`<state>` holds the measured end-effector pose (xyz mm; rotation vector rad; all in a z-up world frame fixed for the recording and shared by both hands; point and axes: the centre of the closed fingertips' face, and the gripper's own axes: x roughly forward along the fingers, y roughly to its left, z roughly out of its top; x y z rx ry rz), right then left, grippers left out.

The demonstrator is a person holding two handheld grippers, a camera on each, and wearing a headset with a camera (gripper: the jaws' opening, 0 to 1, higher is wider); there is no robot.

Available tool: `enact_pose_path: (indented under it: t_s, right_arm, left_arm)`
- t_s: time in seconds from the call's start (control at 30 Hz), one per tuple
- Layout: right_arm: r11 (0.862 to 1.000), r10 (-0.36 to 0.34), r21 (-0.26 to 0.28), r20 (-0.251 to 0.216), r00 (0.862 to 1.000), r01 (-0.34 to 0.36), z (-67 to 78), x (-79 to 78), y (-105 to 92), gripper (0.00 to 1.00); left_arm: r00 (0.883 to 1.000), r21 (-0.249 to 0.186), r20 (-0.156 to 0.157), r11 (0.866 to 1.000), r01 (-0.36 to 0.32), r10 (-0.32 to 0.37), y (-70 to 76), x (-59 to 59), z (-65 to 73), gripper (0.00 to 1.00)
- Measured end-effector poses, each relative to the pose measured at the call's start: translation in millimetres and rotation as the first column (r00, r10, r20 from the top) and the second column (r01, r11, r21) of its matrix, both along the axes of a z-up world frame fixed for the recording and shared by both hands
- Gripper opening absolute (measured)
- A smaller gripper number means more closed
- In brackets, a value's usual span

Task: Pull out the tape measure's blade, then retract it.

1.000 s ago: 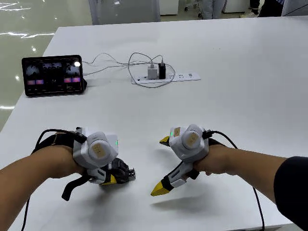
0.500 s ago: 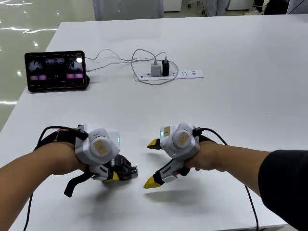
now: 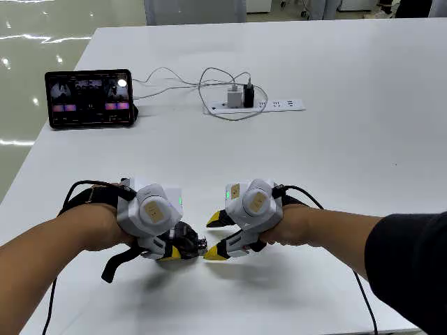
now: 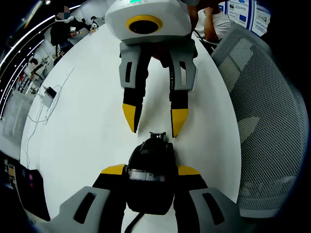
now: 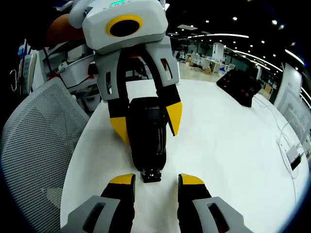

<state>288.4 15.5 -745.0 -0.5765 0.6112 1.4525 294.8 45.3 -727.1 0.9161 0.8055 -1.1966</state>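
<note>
- A person sits at a white table [image 3: 335,153] with a gripper in each hand. Both grippers are low and close together near the table's near edge.
- The left gripper [image 3: 176,249] is pinching a black tape measure [image 3: 187,242], with one yellow-tipped jaw pressed against each side of the case.
- The tape measure sits low over the table in front of the person. Whether it touches the surface cannot be told.
- Its front end points at the right gripper [image 3: 211,236], which faces the left one nose to nose.
- A small hook [image 5: 151,175] sticks out of the case's front end. The rest of the blade is inside the case.
- The right gripper's jaws are spread apart. In the right gripper view the hook lies level with the two yellow tips, in the gap between them, and touches neither.
- In the left gripper view the right gripper's tips hang just beyond the front of the case, one to each side.
- Farther back on the left of the table stands a tablet [image 3: 91,98] with a lit screen.
- Near the middle of the far side lies a white power strip [image 3: 269,105] with a white and a black charger [image 3: 233,96] plugged in. Cables [image 3: 174,77] loop around it and run towards the tablet.
- A grey mesh chair [image 4: 265,121] stands right beside the table's edge.
</note>
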Motion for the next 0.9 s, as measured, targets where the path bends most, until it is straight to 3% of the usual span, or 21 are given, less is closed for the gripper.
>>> enact_pose_path:
  t_s: [0.1, 0.27, 0.5, 0.53, 0.9]
  right_arm:
    - [0.999, 0.028, -0.016, 0.016, 0.999, -0.028, -2.7, -1.7, 0.8, 0.31]
    - [0.999, 0.041, -0.022, 0.034, 0.999, -0.040, -3.3, -0.1, 1.8, 0.22]
    - [0.994, 0.096, -0.045, 0.022, 0.995, -0.095, -7.4, -7.3, 7.8, 0.13]
    - [0.993, 0.110, -0.058, 0.042, 0.993, -0.107, -7.9, -6.3, 8.5, 0.12]
    - [0.991, 0.119, -0.071, 0.018, 0.993, -0.117, -8.8, -6.6, 5.0, 0.09]
  left_arm:
    - [1.000, -0.004, -0.001, 1.000, 0.000, 0.000, -0.3, -0.5, 0.1, 0.32]
    - [1.000, -0.008, -0.003, 1.000, 0.001, -0.001, -0.5, -0.3, 0.0, 0.32]
    - [1.000, -0.015, -0.002, 1.000, 0.002, -0.002, -0.7, -0.5, 0.0, 0.32]
    - [1.000, -0.016, -0.002, 1.000, 0.002, -0.002, -0.6, -0.4, 0.0, 0.32]
    - [1.000, -0.031, -0.006, 1.000, -0.001, 0.001, 0.6, 0.1, 0.7, 0.32]
